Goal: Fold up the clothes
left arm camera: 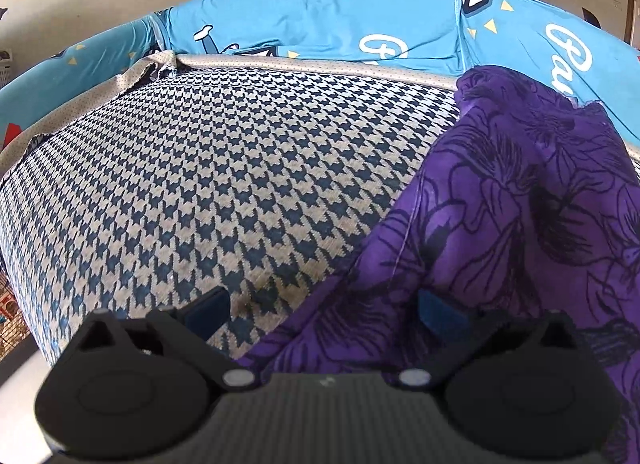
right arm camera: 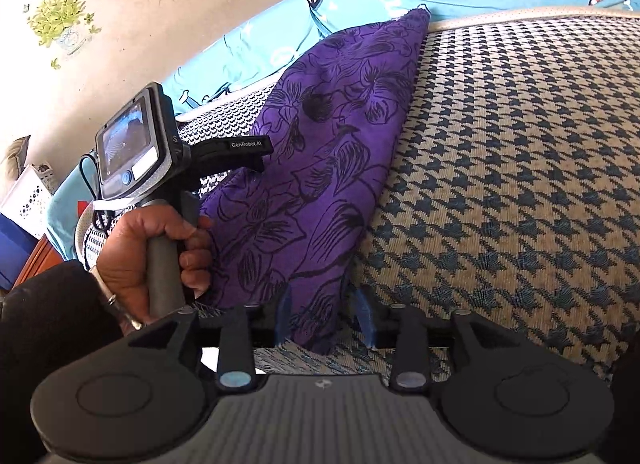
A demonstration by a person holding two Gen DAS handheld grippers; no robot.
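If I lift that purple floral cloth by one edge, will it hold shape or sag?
Probably sags: the purple cloth drapes in soft folds over the houndstooth cushion. It looks thin, so likely light. The right gripper has its near corner between its jaws; the rest would probably trail.

Seat: we see a houndstooth cushion [left arm camera: 208,184] in navy and beige | Back: bright blue printed cushions [left arm camera: 320,24] curve behind it | Wall: cream plaster wall [right arm camera: 168,4] with a plant sticker [right arm camera: 60,20] | Corner: white perforated basket [right arm camera: 28,196] | Light: daylight.
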